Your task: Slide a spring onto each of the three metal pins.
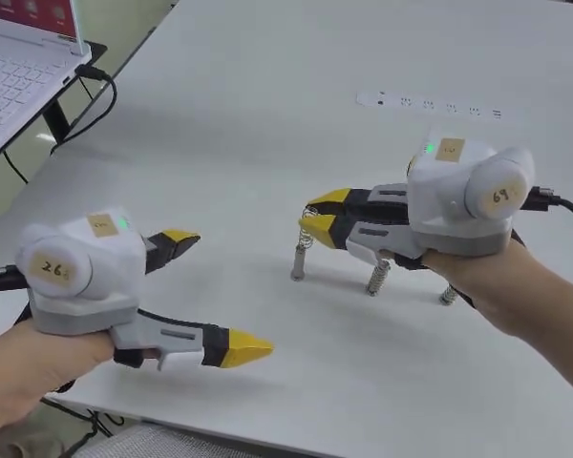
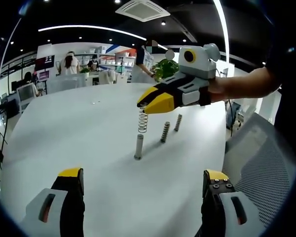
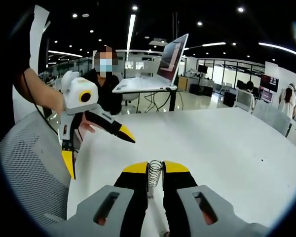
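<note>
Yellow-tipped and nearly closed, the right tongs point(image 1: 310, 216) pinched the upper coils of a spring point(image 2: 142, 121), which hung upright from between the tips. In the right gripper view the same spring sat squarely in the narrow gap between the two yellow tips. Directly below it stood the bare pin point(image 2: 138, 147), a short metal post upright on the white table point(image 1: 267, 114). The spring's lower end reached about to the top of the pin, but whether it had caught over the tip could not be told.

Just beyond the bare pin, in a row running away under the right hand, stood the second pin point(image 1: 377, 277) and the third pin point(image 1: 448, 296). Each already wore a spring. The third was partly hidden by the hand in the head view, though the left gripper view showed both coils clearly.

The left tongs point(image 1: 215, 291) were held low over the near edge of the table, well apart from the pins. They gaped wide, gripped nothing, and pointed roughly towards the work.

At the far left corner of the table a white laptop point(image 1: 19, 67) sat open, with a black cable point(image 1: 100, 95) looping down from its side. In the right gripper view a grey mesh chair point(image 3: 29, 163) showed below the left tongs. Beyond the table's far end a person point(image 3: 106, 89) in dark clothes sat beside the laptop.
</note>
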{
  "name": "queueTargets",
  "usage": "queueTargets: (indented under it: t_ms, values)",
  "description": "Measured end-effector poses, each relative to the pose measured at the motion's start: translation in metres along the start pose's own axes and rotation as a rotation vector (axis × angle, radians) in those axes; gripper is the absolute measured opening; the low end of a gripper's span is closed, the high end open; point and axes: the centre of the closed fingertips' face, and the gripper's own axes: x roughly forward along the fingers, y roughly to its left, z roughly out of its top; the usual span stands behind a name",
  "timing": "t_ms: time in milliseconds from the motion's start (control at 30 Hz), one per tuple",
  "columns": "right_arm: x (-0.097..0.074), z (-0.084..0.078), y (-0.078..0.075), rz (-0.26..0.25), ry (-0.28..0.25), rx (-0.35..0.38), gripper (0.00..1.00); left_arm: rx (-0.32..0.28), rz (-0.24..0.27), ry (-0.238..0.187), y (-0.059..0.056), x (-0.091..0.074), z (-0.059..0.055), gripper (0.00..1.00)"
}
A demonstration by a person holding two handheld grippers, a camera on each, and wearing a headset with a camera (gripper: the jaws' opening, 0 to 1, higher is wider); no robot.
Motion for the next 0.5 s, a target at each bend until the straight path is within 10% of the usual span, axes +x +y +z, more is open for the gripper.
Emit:
queueTargets:
  t_ms: [500]
  values:
    - [0.0006,-0.0026,-0.004,0.006,0.006,0.007,0.07,0.0,0.003,0.003,0.001,0.0008,0.0026,0.98]
